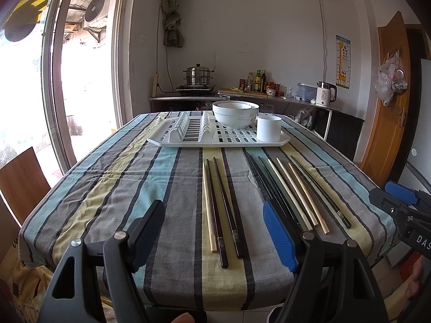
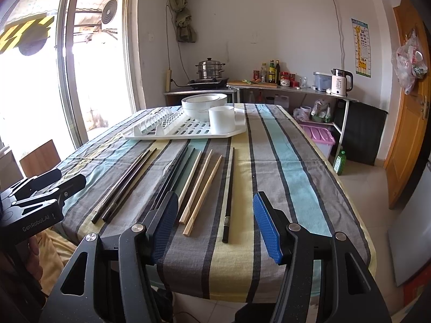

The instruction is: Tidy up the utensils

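Observation:
Three chopsticks (image 1: 221,210), one pale and two black, lie on the striped tablecloth between the fingers of my open left gripper (image 1: 214,215), which hovers at the table's near edge. Further right lies a group of several black and pale chopsticks (image 1: 296,193). My right gripper (image 2: 215,207) is open above that group, with pale chopsticks (image 2: 202,185) and a single black chopstick (image 2: 229,196) between its fingers. At the far side, a white drying rack (image 1: 167,137) holds stacked white bowls (image 1: 234,113) and a white cup (image 1: 268,127). Each gripper shows in the other's view: right gripper (image 1: 390,197), left gripper (image 2: 62,181).
A wooden chair (image 1: 21,177) stands at the table's left by the glass sliding door. Behind the table is a counter with a steamer pot (image 1: 198,76), bottles and a kettle (image 1: 326,94). A pink box (image 2: 319,137) and green bottle (image 2: 340,162) sit on the floor right.

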`<state>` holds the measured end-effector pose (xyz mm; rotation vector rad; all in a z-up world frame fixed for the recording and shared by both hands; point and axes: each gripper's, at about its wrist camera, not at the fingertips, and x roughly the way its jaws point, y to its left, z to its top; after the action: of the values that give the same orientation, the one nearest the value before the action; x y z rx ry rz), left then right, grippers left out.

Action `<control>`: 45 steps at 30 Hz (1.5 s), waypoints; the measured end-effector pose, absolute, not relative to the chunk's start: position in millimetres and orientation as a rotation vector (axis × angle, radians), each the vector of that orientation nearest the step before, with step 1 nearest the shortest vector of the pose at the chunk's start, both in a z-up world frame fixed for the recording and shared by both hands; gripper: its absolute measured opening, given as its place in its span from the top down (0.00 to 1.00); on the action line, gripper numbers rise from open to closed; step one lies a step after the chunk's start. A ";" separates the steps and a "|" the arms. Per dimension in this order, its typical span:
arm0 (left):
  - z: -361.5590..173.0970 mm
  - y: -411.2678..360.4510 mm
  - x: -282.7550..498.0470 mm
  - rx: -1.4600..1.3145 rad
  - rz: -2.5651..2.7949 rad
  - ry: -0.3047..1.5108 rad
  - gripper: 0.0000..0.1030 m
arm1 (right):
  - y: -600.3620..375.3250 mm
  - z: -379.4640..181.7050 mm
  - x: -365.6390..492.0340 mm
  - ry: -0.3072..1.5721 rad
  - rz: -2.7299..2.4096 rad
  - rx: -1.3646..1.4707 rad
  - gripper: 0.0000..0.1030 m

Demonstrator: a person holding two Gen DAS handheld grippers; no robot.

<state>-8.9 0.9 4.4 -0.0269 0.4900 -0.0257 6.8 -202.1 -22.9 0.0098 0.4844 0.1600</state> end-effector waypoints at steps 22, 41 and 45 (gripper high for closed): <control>3.3 -0.6 -10.6 -0.023 -0.031 0.492 0.25 | -202.2 -22.2 7.0 0.486 0.162 0.011 0.43; 3.4 -0.5 -10.7 -0.021 -0.028 0.492 0.25 | -202.0 -22.4 7.1 0.486 0.164 0.011 0.43; 3.1 0.1 -10.0 -0.019 -0.023 0.495 0.25 | -201.6 -22.1 7.3 0.487 0.164 0.013 0.43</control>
<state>-10.0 0.1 3.1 -0.0194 0.4949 -0.0233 7.3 -201.6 -22.1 0.0130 0.4869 0.1640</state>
